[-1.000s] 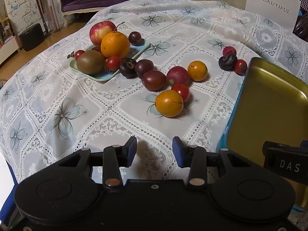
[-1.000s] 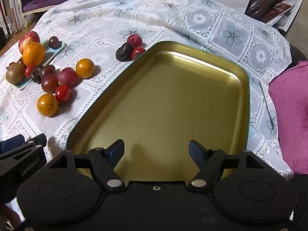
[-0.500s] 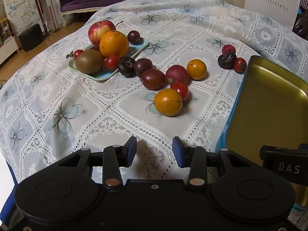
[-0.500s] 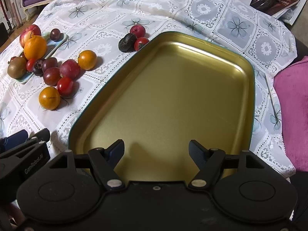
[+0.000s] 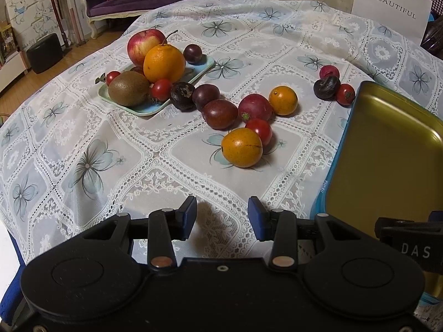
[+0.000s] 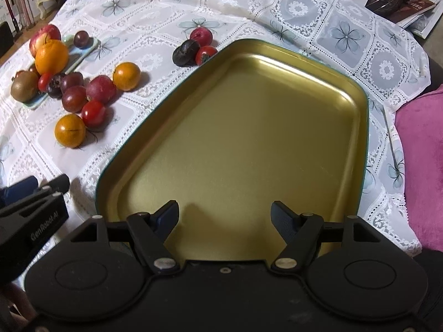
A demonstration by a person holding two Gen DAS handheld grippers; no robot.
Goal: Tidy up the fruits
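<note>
Loose fruit lies on the lace tablecloth: an orange passion fruit (image 5: 241, 151), a red tomato (image 5: 259, 130), dark plums (image 5: 219, 114) and a small orange (image 5: 283, 100). A pale green plate (image 5: 144, 108) holds an apple, a big orange (image 5: 164, 63) and a kiwi (image 5: 128, 88). An empty gold tray (image 6: 249, 144) sits on the right. My left gripper (image 5: 222, 217) is open and empty over bare cloth, short of the passion fruit. My right gripper (image 6: 224, 218) is open and empty above the tray's near end.
Three small fruits (image 6: 193, 48) lie by the tray's far left corner. A white "BEAUTIFUL" bag (image 5: 391, 7) stands at the table's far edge. A pink cushion (image 6: 420, 166) is to the right, books (image 6: 415, 8) at the back right, a purple sofa (image 5: 155, 2) beyond.
Both grippers have risen a little and tilted down, so the fruit and tray sit lower in view. The jaws stay open. No fruit has moved.
</note>
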